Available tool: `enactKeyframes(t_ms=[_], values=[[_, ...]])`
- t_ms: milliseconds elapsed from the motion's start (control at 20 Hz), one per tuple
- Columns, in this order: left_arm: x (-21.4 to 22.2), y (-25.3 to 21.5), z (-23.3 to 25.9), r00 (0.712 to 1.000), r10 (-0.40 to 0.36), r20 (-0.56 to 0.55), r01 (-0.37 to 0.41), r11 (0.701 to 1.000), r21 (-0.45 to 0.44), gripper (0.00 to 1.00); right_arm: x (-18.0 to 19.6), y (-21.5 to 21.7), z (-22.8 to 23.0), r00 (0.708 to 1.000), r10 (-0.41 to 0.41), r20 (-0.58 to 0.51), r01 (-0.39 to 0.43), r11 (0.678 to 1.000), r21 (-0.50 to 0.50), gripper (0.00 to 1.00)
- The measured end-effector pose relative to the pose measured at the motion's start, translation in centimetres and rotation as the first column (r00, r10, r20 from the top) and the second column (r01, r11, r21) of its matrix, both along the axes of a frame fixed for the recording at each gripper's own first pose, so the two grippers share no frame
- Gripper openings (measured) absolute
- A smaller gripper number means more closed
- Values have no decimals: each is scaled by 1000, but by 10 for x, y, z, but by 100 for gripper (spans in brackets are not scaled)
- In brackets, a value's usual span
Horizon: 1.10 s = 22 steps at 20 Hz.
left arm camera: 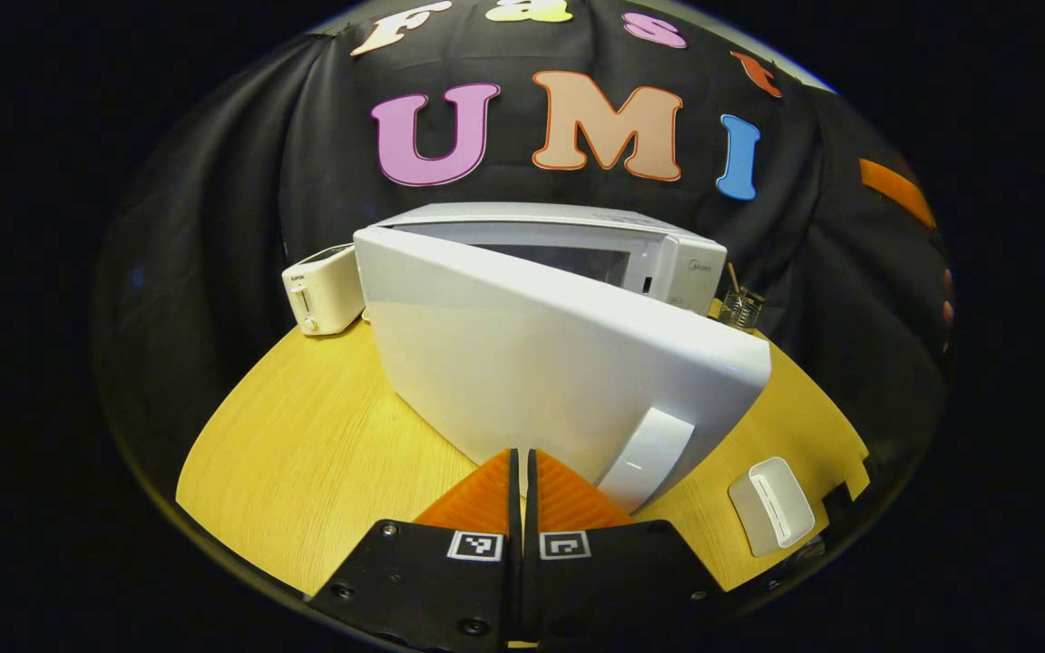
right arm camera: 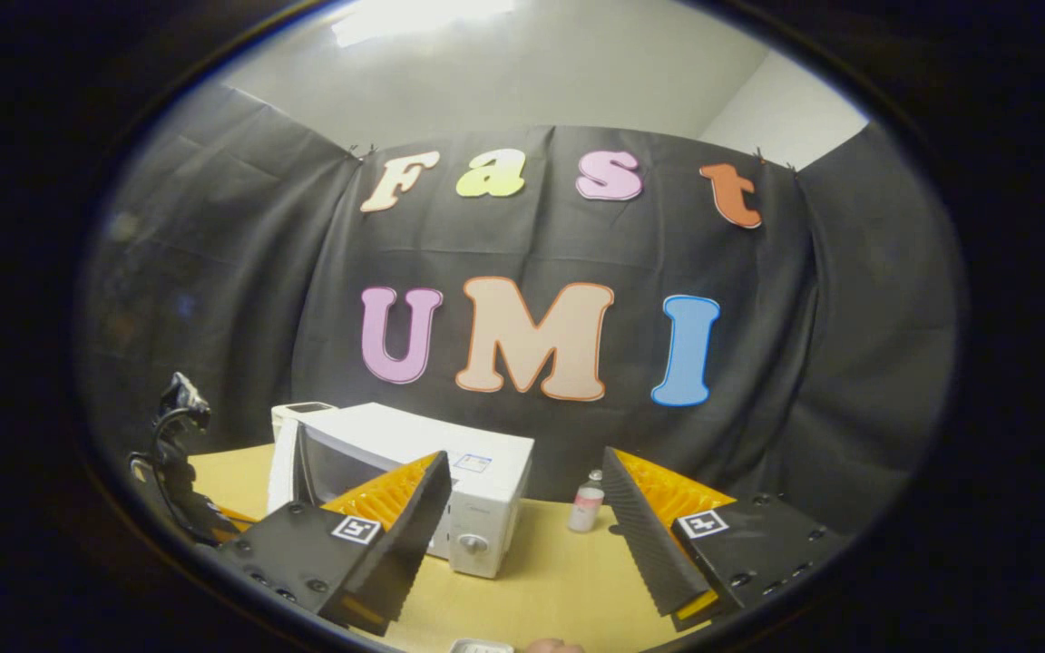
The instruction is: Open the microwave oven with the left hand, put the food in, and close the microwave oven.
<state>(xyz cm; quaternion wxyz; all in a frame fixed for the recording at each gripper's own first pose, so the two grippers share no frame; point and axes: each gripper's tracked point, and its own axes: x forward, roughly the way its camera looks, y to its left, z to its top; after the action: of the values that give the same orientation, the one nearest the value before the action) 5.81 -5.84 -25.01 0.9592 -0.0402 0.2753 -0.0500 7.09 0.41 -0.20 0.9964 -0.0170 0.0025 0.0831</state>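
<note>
Two grippers are mine to report. My left gripper [left arm camera: 522, 472] has its fingers brought together with only a hairline slit between them and nothing held; its tips sit just beside the lower end of the door handle [left arm camera: 648, 456], apart from it as far as I can tell. My right gripper [right arm camera: 522, 517] stands wide open and empty, raised above the table. The microwave oven [left arm camera: 668, 258] sits toward the back of the table, and its door [left arm camera: 541, 363] is swung partly open toward my left gripper, the cavity showing behind it. I judge the door a stiff, glossy panel, light on its hinge but slippery on the flat face; the raised handle along its free edge is the sound place to take hold or hook a finger, and a push on the smooth panel may slide off. The oven body looks heavy enough to stay put under a gentle pull. A small white tray [left arm camera: 772, 504] lies on the table near the door's free edge; whether it carries the food I cannot tell. The table [left arm camera: 305, 453] is pale wood grain, flat and dry. Farther back stand a white toaster [left arm camera: 323, 290] left of the oven and a small bottle [right arm camera: 587, 501] on its right, then the black cloth wall.
</note>
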Motion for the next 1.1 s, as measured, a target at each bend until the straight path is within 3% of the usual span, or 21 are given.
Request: enactKeyframes(t_ms=[150, 200, 500, 1100], values=[[12, -13, 0, 1000, -15, 1, 15, 1000, -4, 1, -6, -6, -4, 1000, -1, -22, 1, 1000, 15, 100], [16, -18, 0, 1000, -19, 1, 19, 1000, -5, 1, -8, -7, -4, 1000, 2, -28, -2, 1000, 18, 96], [43, -41, 4, 999, -36, 7, 36, 999, -8, 1, -20, -12, -4, 999, 18, -30, -17, 1000, 6, 96], [96, -77, -1, 995, -104, 7, 104, 995, 11, 1, -41, -43, -14, 997, -37, -65, 37, 999, -3, 96]])
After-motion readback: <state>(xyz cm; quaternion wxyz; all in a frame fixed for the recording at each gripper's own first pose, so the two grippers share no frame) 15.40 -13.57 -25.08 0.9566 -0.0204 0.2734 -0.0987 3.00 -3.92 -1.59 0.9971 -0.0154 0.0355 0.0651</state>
